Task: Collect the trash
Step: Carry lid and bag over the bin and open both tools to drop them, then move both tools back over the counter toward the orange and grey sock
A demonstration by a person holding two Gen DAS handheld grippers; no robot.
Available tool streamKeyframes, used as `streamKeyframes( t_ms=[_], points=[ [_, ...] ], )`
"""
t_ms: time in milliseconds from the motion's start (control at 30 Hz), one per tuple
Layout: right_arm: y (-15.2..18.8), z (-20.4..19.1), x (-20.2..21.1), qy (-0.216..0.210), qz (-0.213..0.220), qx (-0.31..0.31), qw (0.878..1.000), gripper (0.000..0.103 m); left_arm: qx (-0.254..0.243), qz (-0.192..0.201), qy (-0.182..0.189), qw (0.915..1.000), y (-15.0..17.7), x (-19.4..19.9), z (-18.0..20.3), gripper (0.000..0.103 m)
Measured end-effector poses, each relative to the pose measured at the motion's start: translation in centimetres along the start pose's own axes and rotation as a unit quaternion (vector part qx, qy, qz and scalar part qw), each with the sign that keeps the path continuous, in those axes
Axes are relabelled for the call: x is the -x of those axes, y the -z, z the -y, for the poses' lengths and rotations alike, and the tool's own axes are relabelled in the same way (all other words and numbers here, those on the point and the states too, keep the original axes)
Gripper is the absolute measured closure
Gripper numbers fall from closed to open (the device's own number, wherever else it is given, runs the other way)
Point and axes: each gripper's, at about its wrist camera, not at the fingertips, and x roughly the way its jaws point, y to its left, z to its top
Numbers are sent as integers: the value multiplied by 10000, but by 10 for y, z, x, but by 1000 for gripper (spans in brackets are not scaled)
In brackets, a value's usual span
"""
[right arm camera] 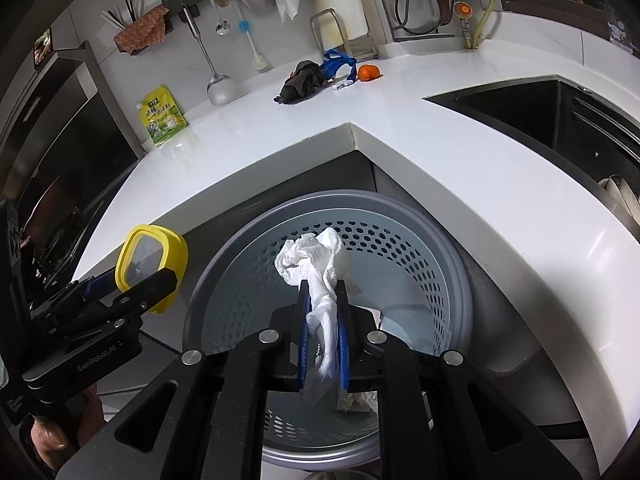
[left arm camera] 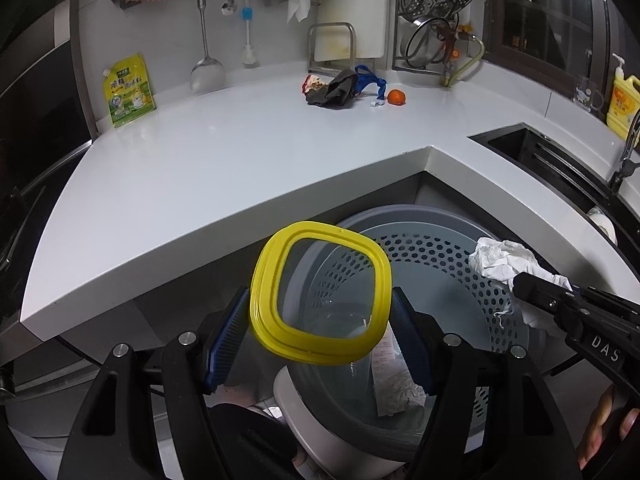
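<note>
Blue-padded fingers of the left gripper (left arm camera: 320,334) clamp a square yellow-rimmed clear plastic lid (left arm camera: 320,294) above the round grey perforated trash basket (left arm camera: 432,248); only this left wrist view shows paper scraps (left arm camera: 396,394) through the lid at the basket's bottom, and a red wrapper (left arm camera: 311,83) beside the dark crumpled rag (left arm camera: 334,90) on the white counter (left arm camera: 200,160). From the right wrist, the right gripper (right arm camera: 323,316) pinches a crumpled white tissue (right arm camera: 316,264) over the basket (right arm camera: 448,248); the rag (right arm camera: 302,80) hides that wrapper, and the lid (right arm camera: 154,258) is partly covered by the left gripper (right arm camera: 136,288).
</note>
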Motion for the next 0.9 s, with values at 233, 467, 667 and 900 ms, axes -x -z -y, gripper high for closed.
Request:
streamKeyframes(
  t_ms=[233,467,667,900],
  points=[
    [1,0,-11,6,-112,-9,9999,92,39,-141,151,9998,0,-11,3,35],
    [0,4,-3,4,76,-92,9999,50,114,-81,133,9998,0,-7,-1,25],
    [-2,3,2,40,154,-61,9999,46,152,-30,39,9999,-2,-3,-6,20],
    [-6,-1,8,108,263,-2,9996,33,207,195,-120,9995,-3,7,-11,6]
  ],
)
